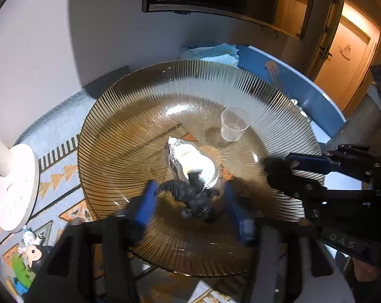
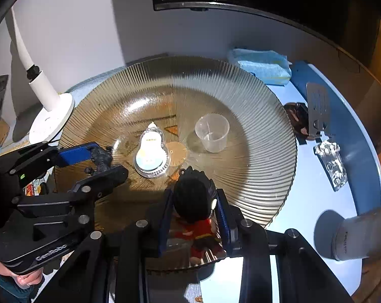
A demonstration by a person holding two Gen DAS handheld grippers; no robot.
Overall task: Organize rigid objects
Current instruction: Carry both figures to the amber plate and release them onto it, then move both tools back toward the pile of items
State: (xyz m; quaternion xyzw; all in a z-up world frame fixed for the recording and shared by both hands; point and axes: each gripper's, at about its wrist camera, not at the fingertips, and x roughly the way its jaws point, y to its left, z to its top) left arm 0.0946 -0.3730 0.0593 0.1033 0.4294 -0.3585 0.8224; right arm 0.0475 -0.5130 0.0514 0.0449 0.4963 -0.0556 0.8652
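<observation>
A wide amber ribbed glass plate [image 1: 190, 75] [image 2: 266, 151] holds a clear plastic cup [image 1: 233, 125] [image 2: 212, 132] and a white gourd-shaped item in a clear blister pack [image 1: 190, 159] [image 2: 151, 151]. A small dark figurine [image 1: 195, 202] [image 2: 102, 159] lies on the plate between the blue fingers of my left gripper [image 1: 190, 189] [image 2: 109, 160], which stand open and apart from it. My right gripper [image 2: 194, 194] [image 1: 278, 170] is shut on a doll [image 2: 195, 202] with black hair and red clothes, held over the plate's near rim.
A white lamp base [image 1: 14, 186] [image 2: 51, 121] stands left of the plate. A blue cloth [image 2: 263, 65], a metal tool [image 2: 316, 108] and crumpled foil [image 2: 331, 161] lie to the right on the blue-rimmed table. A grey cylinder [image 2: 352, 232] sits near right. Cartoon figures [image 1: 31, 255] lie near left.
</observation>
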